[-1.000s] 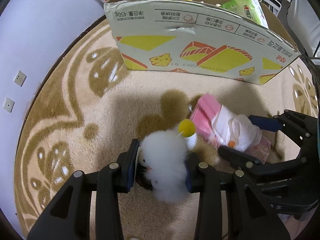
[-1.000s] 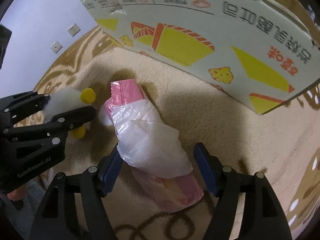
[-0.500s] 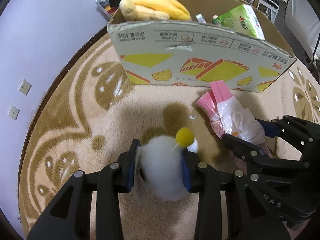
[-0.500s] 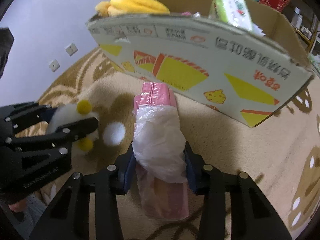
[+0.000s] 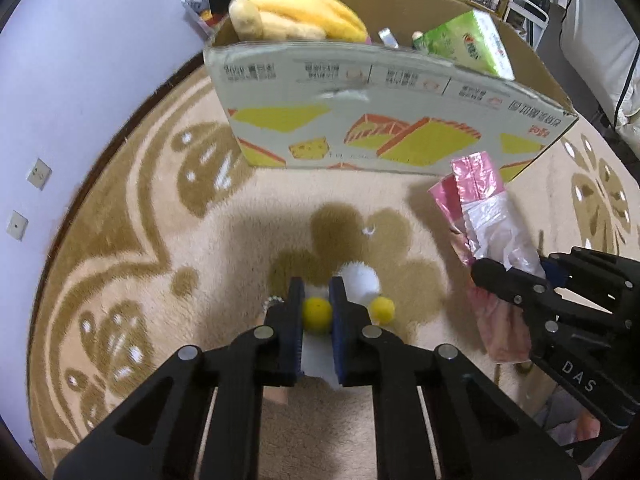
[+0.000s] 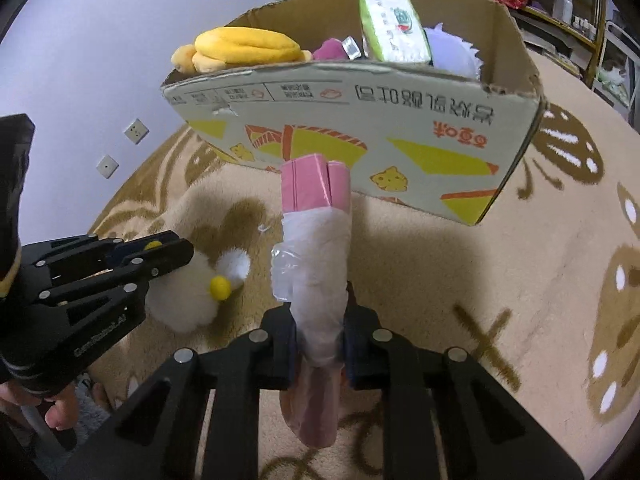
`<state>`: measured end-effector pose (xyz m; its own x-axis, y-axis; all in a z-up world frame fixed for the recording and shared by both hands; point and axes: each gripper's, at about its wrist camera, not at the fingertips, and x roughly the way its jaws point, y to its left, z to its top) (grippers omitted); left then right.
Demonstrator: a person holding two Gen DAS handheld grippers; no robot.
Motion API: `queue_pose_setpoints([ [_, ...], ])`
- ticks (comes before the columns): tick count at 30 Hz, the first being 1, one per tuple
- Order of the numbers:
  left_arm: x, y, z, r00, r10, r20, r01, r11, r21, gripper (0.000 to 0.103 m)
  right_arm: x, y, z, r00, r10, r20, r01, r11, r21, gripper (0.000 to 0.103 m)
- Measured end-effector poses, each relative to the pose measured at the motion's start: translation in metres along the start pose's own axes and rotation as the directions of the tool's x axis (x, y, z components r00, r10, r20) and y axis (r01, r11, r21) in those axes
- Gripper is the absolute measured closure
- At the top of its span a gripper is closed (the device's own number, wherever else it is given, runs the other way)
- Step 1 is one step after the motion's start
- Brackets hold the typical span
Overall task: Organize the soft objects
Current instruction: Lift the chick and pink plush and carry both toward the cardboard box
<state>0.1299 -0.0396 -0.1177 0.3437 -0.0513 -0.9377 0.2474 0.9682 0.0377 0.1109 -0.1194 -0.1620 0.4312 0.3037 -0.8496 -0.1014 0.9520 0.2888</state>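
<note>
Now both items are gripped and the transfer to the cardboard box point(image 6: 400, 152) is judged to be the step in hand. The left gripper point(image 5: 316, 320) has just been closing and is clamped on the white fluffy toy point(image 6: 180, 304), one yellow pompom point(image 5: 316, 314) being pinched between the pads; the toy's body is seen hanging just above the beige rug point(image 5: 140, 240), though contact with the pile cannot be ruled out. The right gripper point(image 6: 320, 344) has likewise just been closing and is squeezed on the pink tissue pack point(image 6: 316, 240), whose wrinkled plastic wrap is compressed between the jaws; the pack is held up, its far end near the box's front wall.

In the box, a plush banana point(image 6: 244, 50) and a green tissue pack point(image 6: 394, 26) are already stowed.

For the next move, both loads are judged to need raising above the box's front rim before being carried forward and released inside. The thin hold on the pompom is noted as a slip risk.
</note>
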Motion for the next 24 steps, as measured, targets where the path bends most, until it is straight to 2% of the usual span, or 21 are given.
queue_pose_setpoints([
  [1,0.003,0.0,0.0,1.0,-0.014,-0.016,0.013,1.0,-0.005,0.092,0.0,0.0,0.0,1.0,0.0,-0.001,0.0,1.0,0.002,0.084],
  [7,0.01,-0.002,-0.001,0.999,0.012,-0.037,-0.012,1.0,-0.003,0.088,-0.001,0.0,-0.002,1.0,-0.006,0.007,0.006,1.0,0.007,0.085],
  [10,0.008,-0.002,-0.001,1.0,0.0,-0.027,0.0,1.0,0.001,0.092,-0.005,-0.001,-0.001,1.0,-0.008,0.02,0.008,1.0,0.011,0.085],
  [14,0.003,-0.004,-0.001,1.0,0.005,0.003,-0.005,1.0,0.016,0.093,-0.012,-0.002,0.002,0.999,0.005,0.044,-0.006,1.0,0.019,0.085],
  [24,-0.026,0.005,0.003,0.995,-0.026,0.092,0.028,0.999,-0.026,0.094,-0.044,-0.003,0.009,0.991,0.039,0.125,-0.045,0.998,0.044,0.085],
])
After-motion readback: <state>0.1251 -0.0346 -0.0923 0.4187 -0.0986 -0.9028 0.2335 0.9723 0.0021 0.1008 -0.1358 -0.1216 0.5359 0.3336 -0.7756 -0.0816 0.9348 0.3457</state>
